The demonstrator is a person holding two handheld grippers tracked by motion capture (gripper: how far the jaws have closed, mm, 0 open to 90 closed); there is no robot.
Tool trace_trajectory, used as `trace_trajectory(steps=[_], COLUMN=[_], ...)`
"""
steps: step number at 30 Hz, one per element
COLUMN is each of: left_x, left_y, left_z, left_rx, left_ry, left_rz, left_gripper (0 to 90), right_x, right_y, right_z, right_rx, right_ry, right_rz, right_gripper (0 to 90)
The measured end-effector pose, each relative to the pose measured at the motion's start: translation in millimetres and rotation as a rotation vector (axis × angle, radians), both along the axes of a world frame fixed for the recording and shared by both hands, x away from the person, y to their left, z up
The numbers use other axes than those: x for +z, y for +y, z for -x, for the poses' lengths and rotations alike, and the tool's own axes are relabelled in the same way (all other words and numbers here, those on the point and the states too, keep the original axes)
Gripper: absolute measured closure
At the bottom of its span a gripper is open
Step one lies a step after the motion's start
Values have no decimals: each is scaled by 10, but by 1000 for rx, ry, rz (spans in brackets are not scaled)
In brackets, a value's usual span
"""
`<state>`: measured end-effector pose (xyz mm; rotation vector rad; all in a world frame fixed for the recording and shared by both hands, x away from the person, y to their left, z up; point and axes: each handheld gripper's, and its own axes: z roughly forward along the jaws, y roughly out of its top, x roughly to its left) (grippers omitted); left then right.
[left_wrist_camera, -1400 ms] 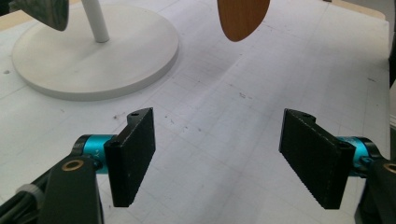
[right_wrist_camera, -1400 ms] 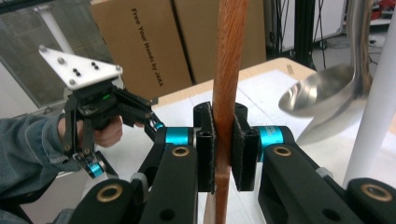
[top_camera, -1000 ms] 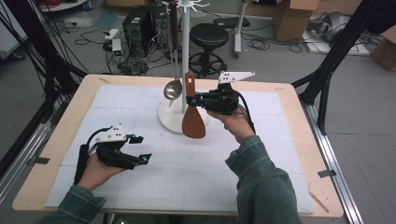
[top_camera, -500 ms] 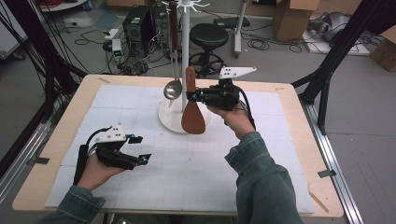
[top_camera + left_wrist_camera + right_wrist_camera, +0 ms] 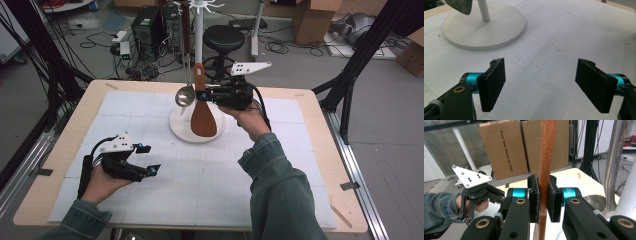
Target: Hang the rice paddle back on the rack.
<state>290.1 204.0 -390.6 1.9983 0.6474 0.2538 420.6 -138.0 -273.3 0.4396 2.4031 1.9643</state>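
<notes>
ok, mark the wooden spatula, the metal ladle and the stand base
wooden spatula (image 5: 203, 119), high view, on its blade.
metal ladle (image 5: 184, 96), high view, on its bowl.
stand base (image 5: 499, 25), left gripper view, on the bare disc top.

Wooden spatula (image 5: 547, 157) cut off top and bottom; blade (image 5: 459, 5) cropped at frame top.

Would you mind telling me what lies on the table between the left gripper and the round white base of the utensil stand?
Nothing: in the high view, bare white gridded mat separates the left gripper from the round white base; the left gripper view agrees.
</notes>
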Motion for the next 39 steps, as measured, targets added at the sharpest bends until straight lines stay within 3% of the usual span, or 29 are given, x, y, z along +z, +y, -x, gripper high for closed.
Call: trace_trajectory(steps=[39], left_x=[-6], left_y=[128], left_z=[27], left_rx=[20], left_ry=[1], left_rz=[12], left_gripper=[230], right_x=[285], right_y=[55], right_z=[-204], right_rx=[-16], right_ry=[-36], right_rz=[-7], right_gripper=[826])
